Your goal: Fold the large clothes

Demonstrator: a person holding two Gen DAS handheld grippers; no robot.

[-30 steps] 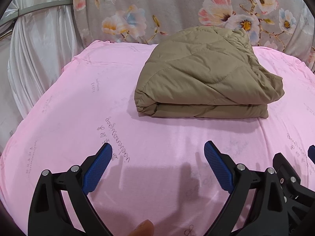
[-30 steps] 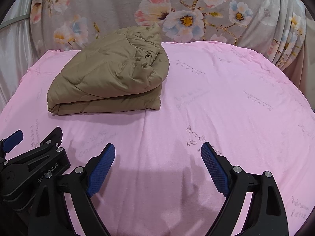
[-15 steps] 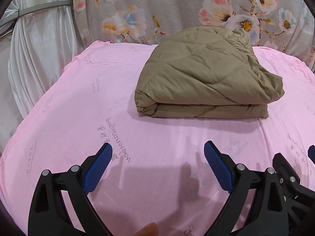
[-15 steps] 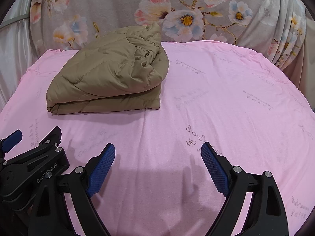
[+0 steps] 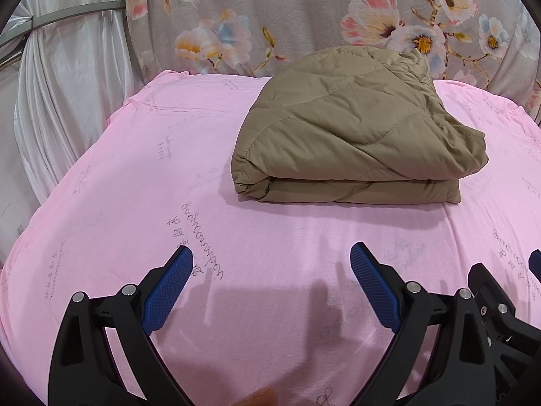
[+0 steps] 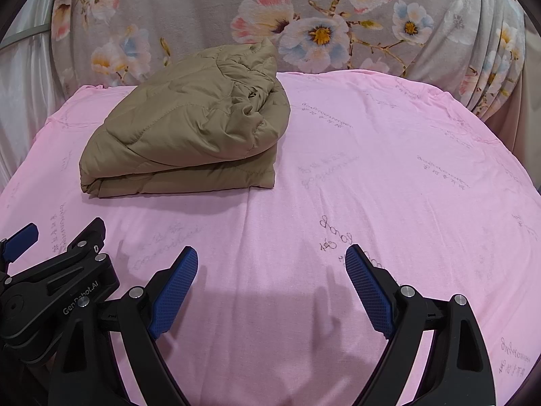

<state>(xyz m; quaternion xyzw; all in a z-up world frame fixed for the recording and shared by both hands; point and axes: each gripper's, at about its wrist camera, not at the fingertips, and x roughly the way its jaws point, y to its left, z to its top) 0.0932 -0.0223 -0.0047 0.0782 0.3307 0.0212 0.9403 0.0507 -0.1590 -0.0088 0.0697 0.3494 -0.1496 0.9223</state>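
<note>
Tan quilted padded jacket (image 5: pixel 351 135) sits folded in a compact stack on the pink printed sheet (image 5: pixel 135 186), far side. Left gripper (image 5: pixel 270 270) and right gripper (image 6: pixel 270 267) fingers wide, empty, well short of it. Fold looks finished; at most tidy the bunched right edge.

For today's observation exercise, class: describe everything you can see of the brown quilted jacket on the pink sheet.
The brown quilted jacket is khaki, padded, with stitched curved seams and a matte woven shell. It is folded into a compact stack of layers, the fold edges facing the cameras, with a bunched, rumpled part on its right side. It lies flat on the pink sheet, near the floral cloth behind. Nothing else touches it; both grippers are well short of it.
</note>
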